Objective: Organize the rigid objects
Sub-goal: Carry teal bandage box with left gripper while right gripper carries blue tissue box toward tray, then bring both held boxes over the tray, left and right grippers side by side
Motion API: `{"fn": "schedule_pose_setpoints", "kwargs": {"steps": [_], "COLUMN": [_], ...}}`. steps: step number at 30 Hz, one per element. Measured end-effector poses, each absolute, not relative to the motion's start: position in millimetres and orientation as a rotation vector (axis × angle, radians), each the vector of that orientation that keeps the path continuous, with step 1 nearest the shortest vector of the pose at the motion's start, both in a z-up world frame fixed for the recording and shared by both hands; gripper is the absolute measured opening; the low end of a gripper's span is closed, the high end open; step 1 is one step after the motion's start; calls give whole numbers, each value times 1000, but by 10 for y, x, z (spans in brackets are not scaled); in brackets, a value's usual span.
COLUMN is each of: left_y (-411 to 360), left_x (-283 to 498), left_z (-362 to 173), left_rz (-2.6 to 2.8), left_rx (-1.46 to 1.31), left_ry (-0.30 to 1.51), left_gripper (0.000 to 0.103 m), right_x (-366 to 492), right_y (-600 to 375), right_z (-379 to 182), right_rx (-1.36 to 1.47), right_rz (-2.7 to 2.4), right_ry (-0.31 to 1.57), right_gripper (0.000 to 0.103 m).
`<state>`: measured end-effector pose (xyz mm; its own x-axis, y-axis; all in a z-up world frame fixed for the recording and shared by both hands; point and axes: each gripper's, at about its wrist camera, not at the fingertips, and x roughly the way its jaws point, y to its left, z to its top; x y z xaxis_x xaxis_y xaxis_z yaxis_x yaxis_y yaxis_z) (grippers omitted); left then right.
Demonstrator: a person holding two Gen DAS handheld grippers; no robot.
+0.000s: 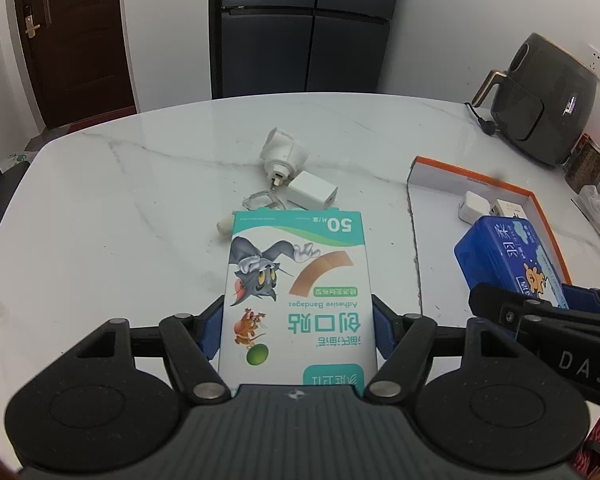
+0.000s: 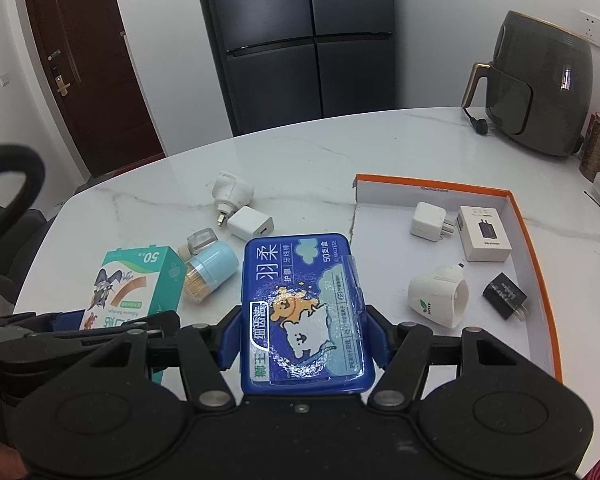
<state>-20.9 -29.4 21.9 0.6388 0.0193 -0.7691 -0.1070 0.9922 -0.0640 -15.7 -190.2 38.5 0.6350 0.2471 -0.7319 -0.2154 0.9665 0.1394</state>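
We see bare white marble tabletop [image 1: 100, 208] open to the left and far side. A cluster of white plug adapters [image 2: 232, 196], a clear small case [image 2: 202, 240] and a pale blue toothpick jar [image 2: 214, 266] blocks the centre. The orange-rimmed shallow cardboard tray [image 2: 539, 248] keeps free floor along its near left side, chargers crowding its right.

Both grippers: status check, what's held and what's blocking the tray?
Left gripper shut on bandage box. Right gripper shut on blue floss case. Orange-rimmed tray already holds chargers; bare patch on its near left side.
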Motion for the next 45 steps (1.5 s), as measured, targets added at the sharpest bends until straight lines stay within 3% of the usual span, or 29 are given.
{"fn": "schedule_pose_setpoints", "kwargs": {"steps": [45], "left_y": [-966], "left_x": [-81], "left_z": [180], "left_rz": [-48], "left_rx": [-46], "left_ry": [890], "left_gripper": [71], "right_x": [-105], "right_y": [-2616], "right_z": [380], "right_rx": [107], "right_rz": [143], "right_ry": [836], "right_gripper": [75]}}
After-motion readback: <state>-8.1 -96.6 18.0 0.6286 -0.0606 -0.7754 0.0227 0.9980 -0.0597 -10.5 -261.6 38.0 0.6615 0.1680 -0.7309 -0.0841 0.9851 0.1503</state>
